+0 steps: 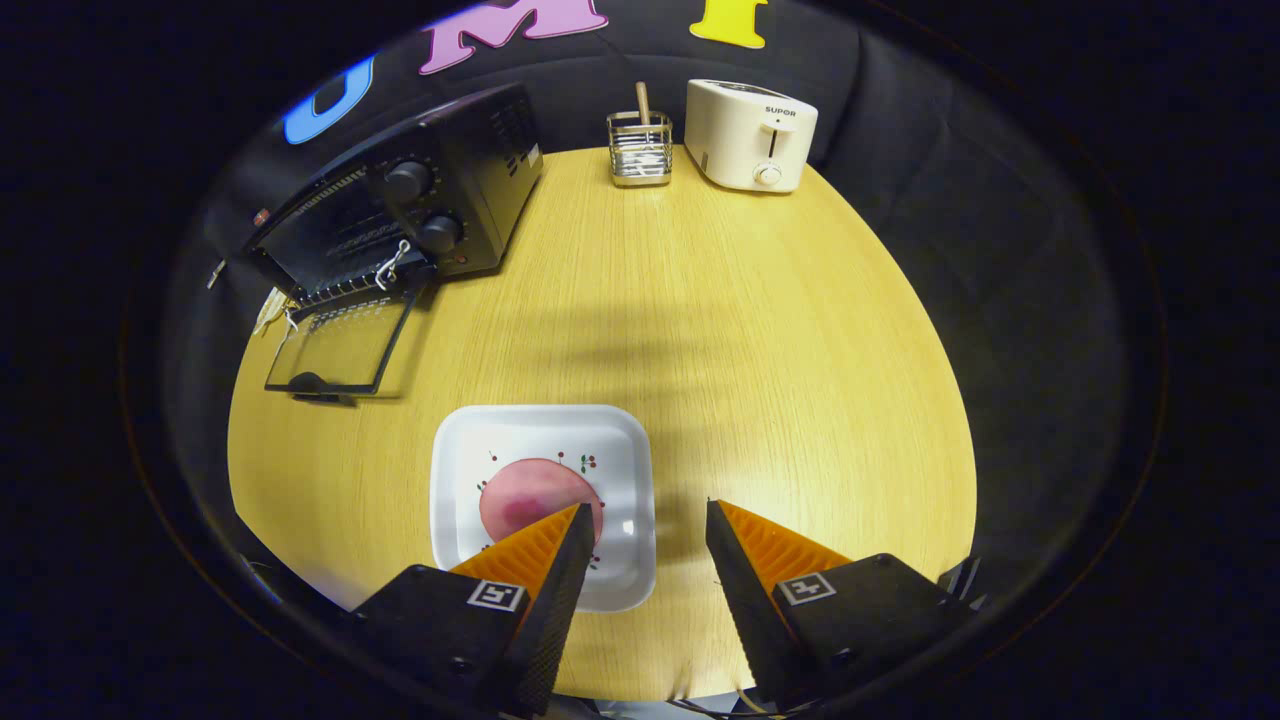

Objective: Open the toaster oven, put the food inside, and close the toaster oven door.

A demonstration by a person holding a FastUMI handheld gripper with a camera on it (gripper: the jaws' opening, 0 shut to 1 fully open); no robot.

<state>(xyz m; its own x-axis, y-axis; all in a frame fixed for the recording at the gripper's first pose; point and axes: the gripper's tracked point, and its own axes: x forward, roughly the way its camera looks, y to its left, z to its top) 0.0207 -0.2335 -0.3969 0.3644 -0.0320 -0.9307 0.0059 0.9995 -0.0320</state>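
A black toaster oven (420,205) stands at the far left of the round wooden table (760,340). Its glass door (342,345) is folded down flat toward me, so the oven mouth is open. A white square plate (540,440) lies close ahead of the fingers, slightly left. On it sits a round pink piece of food (528,492), partly hidden by the left finger (535,550). My gripper (645,510) hovers above the plate's right edge, open, with nothing between its fingers.
A white pop-up toaster (750,135) stands at the table's far edge. Beside it is a small wire holder (640,150) with a wooden stick in it. Bare tabletop stretches between the plate and the far objects.
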